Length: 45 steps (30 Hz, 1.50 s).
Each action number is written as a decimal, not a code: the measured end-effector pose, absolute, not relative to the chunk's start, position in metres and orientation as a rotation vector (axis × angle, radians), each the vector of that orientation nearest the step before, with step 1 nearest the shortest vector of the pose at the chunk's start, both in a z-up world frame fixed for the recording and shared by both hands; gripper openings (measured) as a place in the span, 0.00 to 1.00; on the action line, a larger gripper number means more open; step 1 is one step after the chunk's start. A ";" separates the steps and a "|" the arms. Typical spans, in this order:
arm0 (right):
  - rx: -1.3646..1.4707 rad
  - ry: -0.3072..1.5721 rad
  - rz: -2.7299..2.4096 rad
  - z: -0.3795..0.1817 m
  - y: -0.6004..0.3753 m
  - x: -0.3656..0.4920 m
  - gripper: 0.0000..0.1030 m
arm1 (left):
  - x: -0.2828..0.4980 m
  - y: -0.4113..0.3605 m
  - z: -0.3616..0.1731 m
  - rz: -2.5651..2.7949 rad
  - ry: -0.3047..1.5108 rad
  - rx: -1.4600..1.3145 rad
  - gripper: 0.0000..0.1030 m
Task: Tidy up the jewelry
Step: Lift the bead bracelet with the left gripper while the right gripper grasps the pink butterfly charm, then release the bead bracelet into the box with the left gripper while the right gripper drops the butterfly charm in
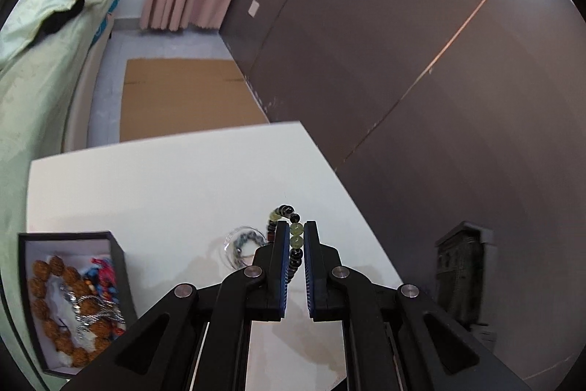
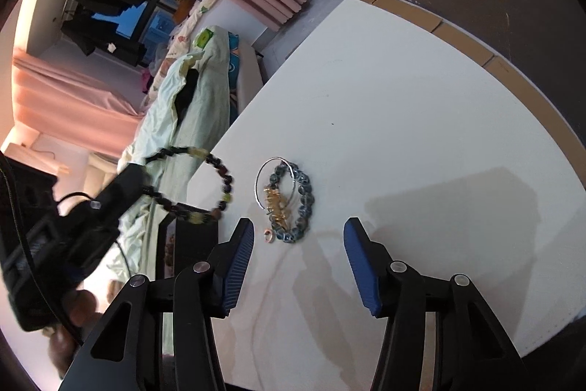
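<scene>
My left gripper (image 1: 296,231) is shut on a bracelet of black and pale green beads (image 1: 296,240) and holds it above the white table (image 1: 164,193). The right wrist view shows this bracelet (image 2: 223,184) hanging as a loop from the left gripper (image 2: 133,176) over the table's left edge. An open black jewelry box (image 1: 73,295) at lower left holds brown bead strands, a silver chain and a colourful piece. My right gripper (image 2: 298,231) is open and empty, just short of a blue-grey bead bracelet (image 2: 300,200), a thin silver hoop (image 2: 260,178) and a gold piece (image 2: 276,204) on the table.
A small pink ring (image 2: 270,236) lies by the right gripper's left finger. A bed with pale green bedding (image 1: 33,90) runs along the table's left side. A dark wall (image 1: 403,61) is behind the table. Cardboard (image 1: 183,98) lies on the floor.
</scene>
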State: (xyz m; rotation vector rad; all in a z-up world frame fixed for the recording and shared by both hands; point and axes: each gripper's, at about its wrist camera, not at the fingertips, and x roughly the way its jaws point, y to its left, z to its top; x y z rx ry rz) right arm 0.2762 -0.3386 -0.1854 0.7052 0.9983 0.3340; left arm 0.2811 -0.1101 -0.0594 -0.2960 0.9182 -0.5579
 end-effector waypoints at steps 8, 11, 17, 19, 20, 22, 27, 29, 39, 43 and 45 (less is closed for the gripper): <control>0.631 1.045 0.363 -0.183 -0.313 0.295 0.34 | 0.285 -0.081 -0.055 -0.513 0.903 -0.342 0.07; 0.609 1.051 0.357 -0.181 -0.309 0.300 0.34 | 0.285 -0.075 -0.055 -0.501 0.899 -0.347 0.07; 0.565 1.083 0.331 -0.184 -0.307 0.307 0.34 | 0.284 -0.064 -0.055 -0.489 0.899 -0.356 0.07; 0.551 1.094 0.329 -0.187 -0.305 0.307 0.34 | 0.283 -0.061 -0.054 -0.488 0.895 -0.360 0.07; 0.547 1.098 0.330 -0.188 -0.304 0.307 0.34 | 0.283 -0.060 -0.054 -0.487 0.893 -0.362 0.07; 0.532 1.108 0.320 -0.190 -0.303 0.309 0.34 | 0.282 -0.058 -0.053 -0.487 0.892 -0.366 0.07; 0.499 1.135 0.300 -0.192 -0.296 0.317 0.30 | 0.282 -0.058 -0.053 -0.487 0.892 -0.368 0.07; 0.483 1.151 0.290 -0.194 -0.293 0.320 0.19 | 0.282 -0.058 -0.053 -0.487 0.891 -0.368 0.07; 0.414 1.106 0.303 -0.175 -0.286 0.319 0.04 | 0.285 -0.055 -0.055 -0.481 0.893 -0.379 0.07; 0.429 1.074 0.318 -0.161 -0.291 0.317 0.04 | 0.284 -0.050 -0.053 -0.477 0.886 -0.383 0.07; 0.424 1.056 0.326 -0.152 -0.289 0.316 0.04 | 0.282 -0.047 -0.050 -0.473 0.877 -0.386 0.07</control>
